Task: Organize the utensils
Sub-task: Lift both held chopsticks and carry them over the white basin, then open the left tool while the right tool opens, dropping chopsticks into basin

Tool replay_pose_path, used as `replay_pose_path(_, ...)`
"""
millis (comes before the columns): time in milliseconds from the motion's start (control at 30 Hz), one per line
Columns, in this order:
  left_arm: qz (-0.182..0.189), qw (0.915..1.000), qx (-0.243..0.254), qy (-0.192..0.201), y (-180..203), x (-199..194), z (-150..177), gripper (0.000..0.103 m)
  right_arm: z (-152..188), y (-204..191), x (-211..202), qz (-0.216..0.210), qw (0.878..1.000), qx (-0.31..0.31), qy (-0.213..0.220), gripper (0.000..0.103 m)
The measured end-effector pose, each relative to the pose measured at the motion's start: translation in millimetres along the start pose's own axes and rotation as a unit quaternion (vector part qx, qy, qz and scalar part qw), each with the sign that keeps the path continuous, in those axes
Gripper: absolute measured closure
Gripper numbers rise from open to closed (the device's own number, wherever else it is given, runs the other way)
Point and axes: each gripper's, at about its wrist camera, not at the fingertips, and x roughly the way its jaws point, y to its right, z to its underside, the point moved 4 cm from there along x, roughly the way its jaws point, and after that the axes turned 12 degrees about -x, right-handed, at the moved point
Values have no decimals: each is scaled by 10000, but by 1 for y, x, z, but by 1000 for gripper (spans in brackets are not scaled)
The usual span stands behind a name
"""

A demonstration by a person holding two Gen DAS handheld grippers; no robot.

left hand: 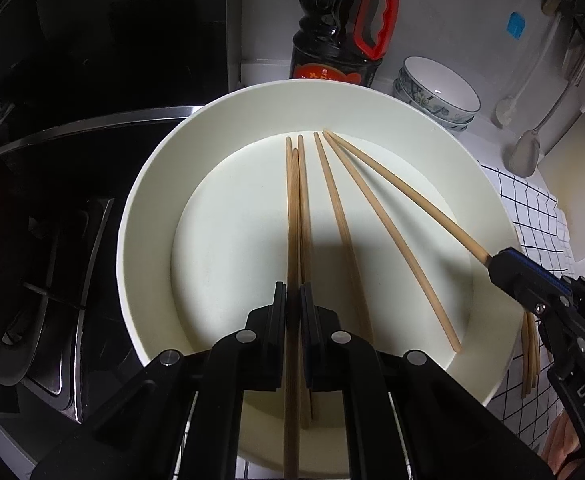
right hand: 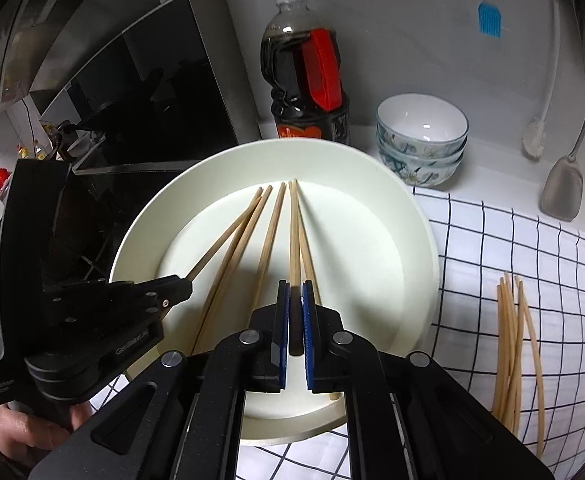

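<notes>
While each of my tongs is clamped on a single pale wooden chopstick, both sticks slant down into the round cream-white plate (left hand: 148,208), their far tips resting near its back edge. My left tongs (left hand: 292,300) grip the leftmost chopstick (left hand: 292,216); my right tongs (right hand: 295,300) grip the rightmost one (right hand: 293,236). Between those two, more loose wooden chopsticks (left hand: 334,216) lie fanned across the plate's flat floor, tips gathered toward the back. To the plate's right, a separate bundle of wooden chopsticks (right hand: 512,344) lies on the white cloth with a dark grid pattern (right hand: 532,248), which also runs under the plate's right side. Behind the plate stands a dark sauce bottle with a red handle (right hand: 304,80) on the counter, and behind-right, a stack of white bowls with blue floral print (right hand: 422,140). Left of the plate is the black glass stovetop (left hand: 72,200).
</notes>
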Motion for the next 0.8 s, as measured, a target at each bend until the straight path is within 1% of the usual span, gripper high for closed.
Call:
replay_pose_path(333, -65, 9999, 45, -107, 2, 14, -5, 95, 6, 0, 16, -54, 9994, 52, -345, 97)
replay_pose_path(467, -77, 9999, -14, -117, 0, 13, -5, 95, 8, -1, 18, -95, 9990, 45, -438, 96)
replay_pose_path(567, -100, 9999, -82, -65, -3, 7, -7, 95, 8, -1, 13, -67, 9993, 56, -351, 86)
replay_pose_path(600, -109, 9999, -106, -44, -5, 5, -8, 93, 7, 0, 10, -12, 9995, 34, -302, 86)
replay_pose_path(633, -108, 9998, -147, -8, -7, 1, -10, 91, 7, 0, 8, 24, 9996, 18, -282, 86)
replay_pose_path(667, -106, 9998, -178, 27, -9, -2, -12, 84, 7, 1, 5, 55, 9997, 8, -251, 86)
replay_pose_path(700, -105, 9997, -208, 77, -10, -5, -14, 71, 6, 2, 1, 65, 9997, 15, -216, 86)
replay_pose_path(733, -105, 9996, -227, 147, -12, -8, -16, 65, 6, 3, -1, 66, 9998, 22, -187, 86)
replay_pose_path(767, -135, 9994, -224, 245, -13, -11, -20, 52, 6, 4, -4, 72, 9999, 34, -147, 86)
replay_pose_path(800, -174, 9991, -203, 327, -13, -13, -23, 49, 6, 5, -7, 88, 9999, 48, -113, 84)
